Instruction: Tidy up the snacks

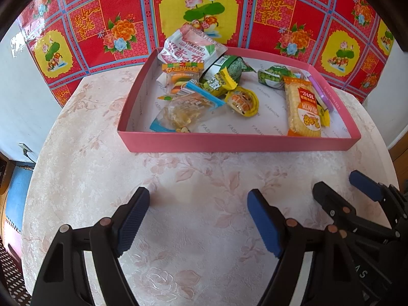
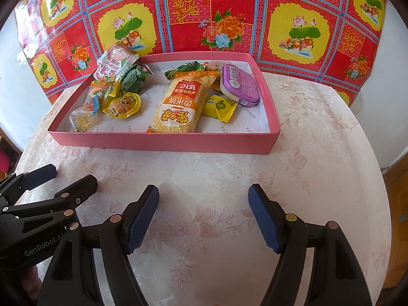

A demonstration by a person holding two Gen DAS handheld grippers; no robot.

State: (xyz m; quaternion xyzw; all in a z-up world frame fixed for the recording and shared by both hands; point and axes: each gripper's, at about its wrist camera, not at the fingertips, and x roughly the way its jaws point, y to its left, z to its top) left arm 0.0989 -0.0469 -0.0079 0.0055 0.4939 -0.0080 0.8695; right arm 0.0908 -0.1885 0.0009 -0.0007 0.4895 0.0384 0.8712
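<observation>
Ahead of both empty, wide-open grippers, left [image 1: 197, 219] and right [image 2: 204, 219], I see the tray [image 2: 163, 141]; the rice-cracker pack [image 2: 178, 104] points lengthwise toward my right one, which is nearer.

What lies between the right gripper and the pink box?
Only bare floral tablecloth between the right gripper and the pink box, seen in the right wrist view.

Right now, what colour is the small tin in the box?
Purple tin, seen best in the right wrist view.

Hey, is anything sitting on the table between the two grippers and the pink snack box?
Nothing visible does. Bare table lies between the open left gripper, the open right gripper and the pink box; only its low front wall fronts the snacks.
</observation>
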